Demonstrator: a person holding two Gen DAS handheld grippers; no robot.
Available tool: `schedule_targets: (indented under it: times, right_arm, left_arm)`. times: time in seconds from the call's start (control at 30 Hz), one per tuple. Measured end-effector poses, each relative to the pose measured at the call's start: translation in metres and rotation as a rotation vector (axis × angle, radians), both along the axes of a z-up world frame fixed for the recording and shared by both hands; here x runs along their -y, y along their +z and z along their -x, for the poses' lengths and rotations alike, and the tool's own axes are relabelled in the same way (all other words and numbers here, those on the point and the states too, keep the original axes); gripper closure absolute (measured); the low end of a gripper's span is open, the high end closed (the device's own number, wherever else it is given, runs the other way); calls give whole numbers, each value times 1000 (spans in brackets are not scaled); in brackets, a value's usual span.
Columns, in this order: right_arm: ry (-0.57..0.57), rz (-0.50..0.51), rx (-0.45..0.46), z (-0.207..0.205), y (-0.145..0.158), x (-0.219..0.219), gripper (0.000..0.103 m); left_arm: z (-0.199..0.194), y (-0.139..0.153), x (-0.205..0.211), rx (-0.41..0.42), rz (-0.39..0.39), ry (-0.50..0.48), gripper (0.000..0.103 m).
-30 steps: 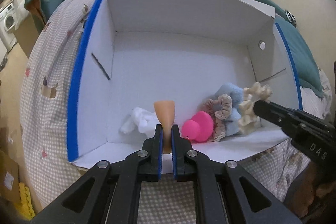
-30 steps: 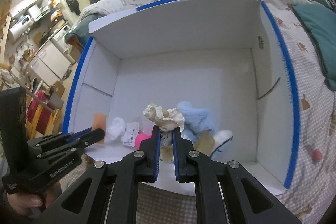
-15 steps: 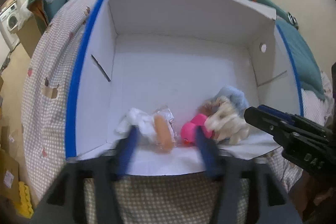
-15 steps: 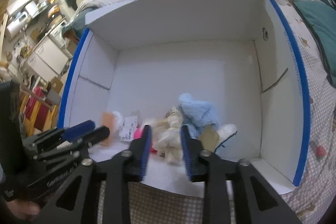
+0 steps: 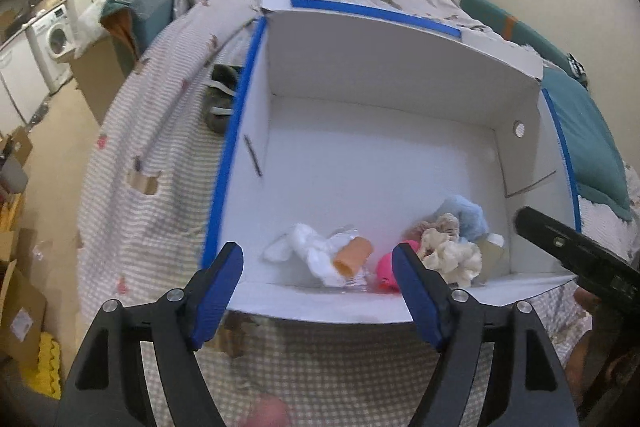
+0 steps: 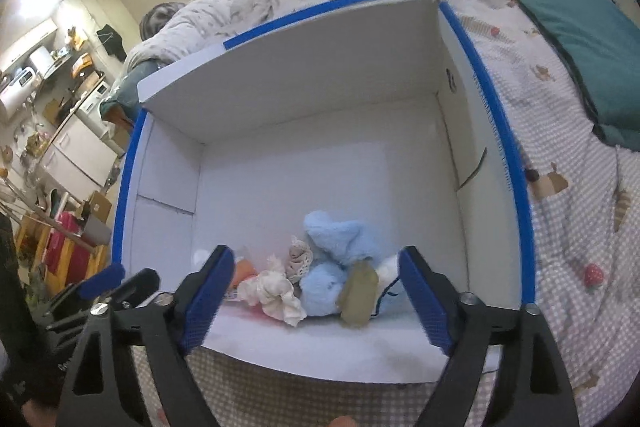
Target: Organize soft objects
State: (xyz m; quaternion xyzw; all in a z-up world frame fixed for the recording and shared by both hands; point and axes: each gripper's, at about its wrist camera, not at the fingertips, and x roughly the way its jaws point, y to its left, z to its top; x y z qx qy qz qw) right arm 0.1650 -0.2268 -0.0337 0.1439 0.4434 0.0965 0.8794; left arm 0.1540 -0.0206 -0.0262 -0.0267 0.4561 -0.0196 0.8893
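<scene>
A big white cardboard box (image 5: 384, 155) with blue tape on its edges sits on a bed (image 5: 160, 195) with a checked cover. All the soft things lie in a little heap at the near wall of the box.

The left gripper (image 5: 318, 267) hangs just above the near edge of the box. Its jaws are opening and hold nothing. Down in the box, seen between them, lies a white fluffy toy (image 5: 308, 247) with an orange tube-shaped thing (image 5: 352, 257) resting on it. A pink round toy (image 5: 386, 269) is just beside the orange one.

The right gripper (image 6: 316, 275) is also above the near edge of the box. Its jaws are opening very wide and hold nothing. Below it in the box lies a cream frilly scrunchie (image 6: 276, 293). A light blue plush toy (image 6: 340, 247) touches it, and a brownish-green soft thing (image 6: 358, 293) leans on the blue toy. A lacy beige scrunchie (image 6: 298, 255) peeks out behind.

A teal pillow (image 6: 588, 43) lies on the bed, far from the box.
</scene>
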Motion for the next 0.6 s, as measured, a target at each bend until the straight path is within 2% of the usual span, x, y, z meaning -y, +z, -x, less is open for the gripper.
schedule_targets:
  times: [0.1, 0.17, 0.2, 0.23, 0.37, 0.5, 0.6]
  right_arm:
    - [-59, 61, 69, 12, 9, 3, 0]
    - [-71, 112, 106, 16, 15, 3, 0]
    - [-74, 131, 121, 18, 19, 4, 0]
    - [-79, 148, 140, 21, 24, 3, 0]
    - [-94, 128, 185, 33, 42, 7, 0]
    - [-79, 149, 194, 54, 51, 0, 0]
    - [-69, 159, 200, 75, 49, -4, 0]
  left_arm:
    - [8, 9, -7, 32, -4, 4, 28]
    - [15, 20, -14, 81, 4, 26, 14]
    - [20, 26, -19, 112, 2, 42, 4]
    - [25, 32, -22, 144, 0, 58, 1]
    - [40, 48, -30, 208, -5, 71, 1]
    - [56, 46, -27, 190, -24, 39, 1]
    - [71, 47, -26, 193, -5, 22, 1]
